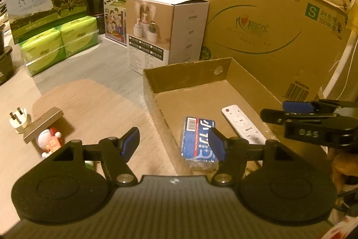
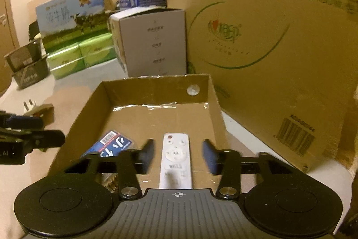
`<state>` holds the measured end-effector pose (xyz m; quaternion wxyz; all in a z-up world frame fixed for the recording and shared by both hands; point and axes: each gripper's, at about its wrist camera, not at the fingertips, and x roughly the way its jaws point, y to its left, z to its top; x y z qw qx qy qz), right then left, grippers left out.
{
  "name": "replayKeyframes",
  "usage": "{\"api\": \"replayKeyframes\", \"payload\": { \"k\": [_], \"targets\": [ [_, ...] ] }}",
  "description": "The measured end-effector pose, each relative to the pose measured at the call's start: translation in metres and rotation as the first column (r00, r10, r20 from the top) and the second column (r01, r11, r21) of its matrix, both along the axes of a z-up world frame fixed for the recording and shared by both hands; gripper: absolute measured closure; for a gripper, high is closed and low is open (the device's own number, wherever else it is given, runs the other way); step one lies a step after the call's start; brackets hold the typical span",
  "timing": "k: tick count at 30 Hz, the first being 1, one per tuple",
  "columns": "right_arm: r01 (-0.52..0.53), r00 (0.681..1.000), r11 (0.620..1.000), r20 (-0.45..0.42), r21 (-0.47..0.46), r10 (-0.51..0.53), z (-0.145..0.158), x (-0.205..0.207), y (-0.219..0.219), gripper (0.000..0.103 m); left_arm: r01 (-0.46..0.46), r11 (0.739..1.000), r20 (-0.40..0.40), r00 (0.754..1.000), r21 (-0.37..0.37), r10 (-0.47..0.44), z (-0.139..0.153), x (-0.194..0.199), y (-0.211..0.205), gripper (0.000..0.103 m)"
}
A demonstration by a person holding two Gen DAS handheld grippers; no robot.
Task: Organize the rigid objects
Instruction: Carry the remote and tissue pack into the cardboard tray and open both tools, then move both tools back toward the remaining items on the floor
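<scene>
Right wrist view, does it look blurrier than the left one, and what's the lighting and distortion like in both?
Right wrist view: yes, softer; print on the big carton smears and the right gripper pads look motion-blurred around the white remote. Left wrist view: sharper; text on the blue pack stays readable. Both: warm yellowish indoor light, strong fisheye bending, dark corners.

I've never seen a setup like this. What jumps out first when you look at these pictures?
Probably the shallow open cardboard tray in the middle, with a white remote control and a blue packet lying inside it. The right gripper sits right over the remote, jaws apart on either side without pressing it. Behind stands a huge brown carton, and left of the tray a small toy figure lies on the table.
</scene>
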<state>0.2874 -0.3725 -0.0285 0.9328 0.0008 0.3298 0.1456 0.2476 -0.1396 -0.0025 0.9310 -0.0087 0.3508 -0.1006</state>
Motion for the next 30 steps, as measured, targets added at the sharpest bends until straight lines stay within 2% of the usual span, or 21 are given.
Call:
{"api": "replayKeyframes", "payload": {
  "k": [10, 21, 30],
  "targets": [
    [0.075, 0.997, 0.996, -0.027, 0.049, -0.074, 0.027, -0.060, -0.006, 0.042, -0.030, 0.999, -0.006, 1.000, -0.017, 0.030, 0.015, -0.051, 0.021, 0.033],
    [0.099, 0.995, 0.994, -0.037, 0.049, -0.097, 0.055, -0.130, 0.022, 0.033, -0.065, 0.997, 0.001, 0.998, -0.046, 0.065, 0.036, -0.114, 0.051, 0.029],
    [0.079, 0.996, 0.995, -0.050, 0.056, -0.076, 0.062, -0.171, 0.053, 0.028, -0.089, 0.995, 0.001, 0.996, -0.047, 0.089, 0.042, -0.153, 0.081, 0.025]
  ]
}}
